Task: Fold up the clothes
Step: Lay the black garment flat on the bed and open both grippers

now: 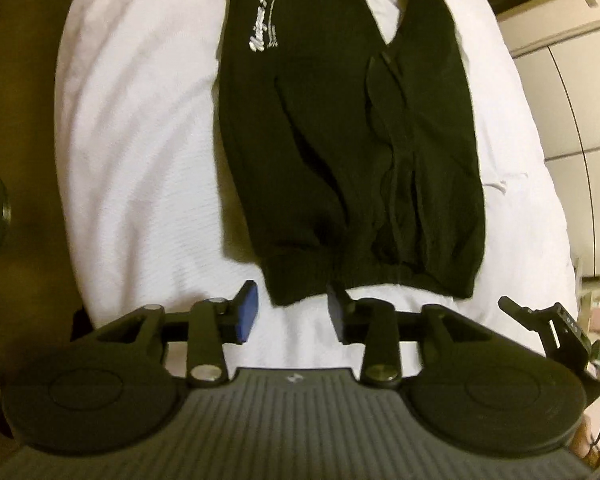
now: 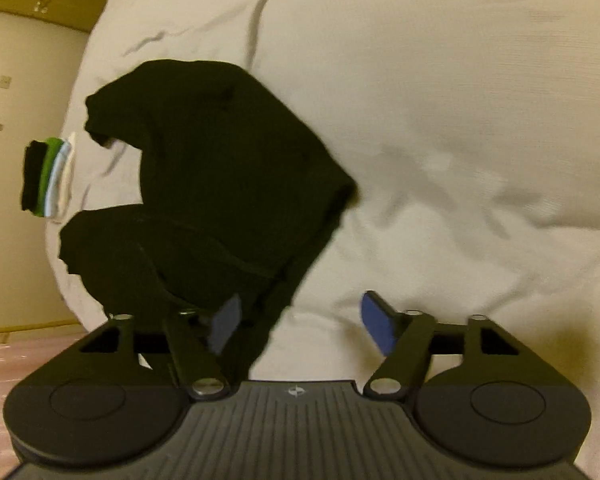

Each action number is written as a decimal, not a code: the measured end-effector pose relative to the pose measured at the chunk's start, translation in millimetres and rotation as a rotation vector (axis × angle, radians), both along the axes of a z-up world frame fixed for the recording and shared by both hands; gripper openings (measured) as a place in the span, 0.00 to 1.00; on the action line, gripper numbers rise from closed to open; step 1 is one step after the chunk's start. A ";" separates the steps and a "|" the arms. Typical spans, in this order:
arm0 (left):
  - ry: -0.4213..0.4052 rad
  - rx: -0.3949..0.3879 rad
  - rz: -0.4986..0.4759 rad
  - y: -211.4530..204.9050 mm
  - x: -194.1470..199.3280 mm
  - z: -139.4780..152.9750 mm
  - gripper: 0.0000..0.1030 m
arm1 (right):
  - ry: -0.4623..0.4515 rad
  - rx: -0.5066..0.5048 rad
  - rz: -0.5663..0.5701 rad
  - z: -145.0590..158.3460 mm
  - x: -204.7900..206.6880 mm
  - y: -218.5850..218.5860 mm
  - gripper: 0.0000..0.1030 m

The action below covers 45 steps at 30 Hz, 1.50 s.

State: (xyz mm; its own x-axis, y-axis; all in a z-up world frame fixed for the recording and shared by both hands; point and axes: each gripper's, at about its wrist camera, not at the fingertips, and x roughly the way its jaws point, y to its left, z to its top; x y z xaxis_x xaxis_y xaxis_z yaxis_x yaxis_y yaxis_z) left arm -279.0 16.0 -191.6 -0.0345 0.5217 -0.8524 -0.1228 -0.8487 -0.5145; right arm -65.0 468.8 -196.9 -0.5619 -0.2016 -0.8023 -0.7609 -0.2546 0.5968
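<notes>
Black sweatpants (image 1: pixel 340 140) lie on the white duvet (image 1: pixel 140 152) of a bed, seen from my left wrist camera. Their long axis runs straight away from me: the ribbed ankle cuffs sit nearest my left claw (image 1: pixel 294 314), and the legs stretch up toward the far edge of the frame. A silver script logo (image 1: pixel 265 14) runs lengthwise along the left leg, near the far end. The two legs lie side by side, touching, with soft folds between them.

My left claw is partly open, blue pads apart, and nothing is gripped. The nearest cuff lies just ahead of the gap between the pads; I cannot tell whether the right pad touches it.

From my right wrist camera, the same sweatpants (image 2: pixel 204 184) look bunched into a dark mound on the duvet (image 2: pixel 440 120), left of centre. My right claw (image 2: pixel 300 326) stands wide. Black cloth passes just beside its left pad and into the gap, but the pads do not press on it.

Beyond the mound, at the bed's left edge, sits a small stack of folded clothes (image 2: pixel 48 176): black, green, pale blue, white.
</notes>
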 end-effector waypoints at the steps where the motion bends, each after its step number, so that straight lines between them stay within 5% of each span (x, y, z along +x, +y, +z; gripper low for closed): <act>1: -0.006 0.004 0.016 2.7 -2.6 -6.6 0.40 | 0.011 -0.007 0.003 -9.2 -4.9 -2.5 0.71; 8: -0.016 -0.012 0.106 19.4 -24.7 -48.4 0.56 | 0.030 0.009 -0.096 -62.9 -21.4 16.9 0.73; 10: -0.027 0.005 0.139 20.1 -30.4 -59.0 0.45 | 0.029 0.022 -0.112 -75.7 -27.7 23.4 0.73; 11: -0.033 0.025 0.143 20.9 -32.4 -61.4 0.26 | 0.037 0.028 -0.113 -81.2 -31.3 25.8 0.74; 12: -0.038 0.040 0.133 22.9 -34.3 -62.5 0.16 | 0.049 0.032 -0.113 -85.5 -34.8 27.8 0.67; 13: -0.030 0.041 0.116 25.4 -35.7 -60.2 0.05 | 0.046 0.044 -0.106 -86.9 -39.1 29.1 0.50; 14: -0.013 0.041 0.087 27.9 -36.2 -54.0 0.03 | 0.041 0.057 -0.099 -87.8 -43.6 30.3 0.43; 16: 0.037 0.060 0.010 31.0 -32.8 -29.4 0.02 | 0.040 0.088 -0.063 -79.3 -50.6 32.4 0.13; 22: 0.046 0.194 -0.195 32.6 13.8 33.3 0.01 | 0.119 0.187 -0.010 1.9 -34.7 43.9 0.09; 25: -0.018 0.174 -0.282 44.3 45.0 22.8 0.02 | 0.065 0.216 -0.029 20.7 -8.4 58.8 0.09; 29: -0.080 -0.046 -0.427 74.7 64.5 -35.3 0.05 | -0.118 0.203 -0.031 -13.7 12.7 70.5 0.11; 32: -0.129 -0.094 -0.415 80.6 58.6 -45.3 0.10 | -0.206 0.202 -0.052 -37.7 12.1 67.2 0.39; 33: -0.125 -0.080 -0.439 80.6 58.9 -37.5 0.14 | -0.227 0.211 -0.063 -36.3 10.3 64.8 0.55; 35: -0.115 -0.067 -0.515 76.1 64.4 -19.6 0.38 | -0.260 0.260 -0.070 -23.5 7.2 55.7 0.68; 37: -0.103 -0.061 -0.576 70.7 65.8 -3.5 0.39 | -0.327 0.330 -0.043 -9.7 4.7 43.4 0.83; 42: 0.056 -0.120 -0.562 49.4 39.0 41.7 0.24 | -0.227 0.347 0.099 20.7 -3.2 -15.7 0.81; 45: 0.152 -0.164 -0.500 39.8 4.2 66.0 0.17 | -0.139 0.329 0.281 25.7 -21.4 -68.9 0.64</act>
State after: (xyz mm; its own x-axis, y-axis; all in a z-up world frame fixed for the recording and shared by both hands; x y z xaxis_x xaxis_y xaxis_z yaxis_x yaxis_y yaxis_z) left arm -274.8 55.7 -125.6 0.0549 0.3666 -0.9288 -0.5943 -0.7355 -0.3254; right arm -86.3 400.0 -171.1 -0.4040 -0.0524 -0.9133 -0.7021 -0.6222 0.3463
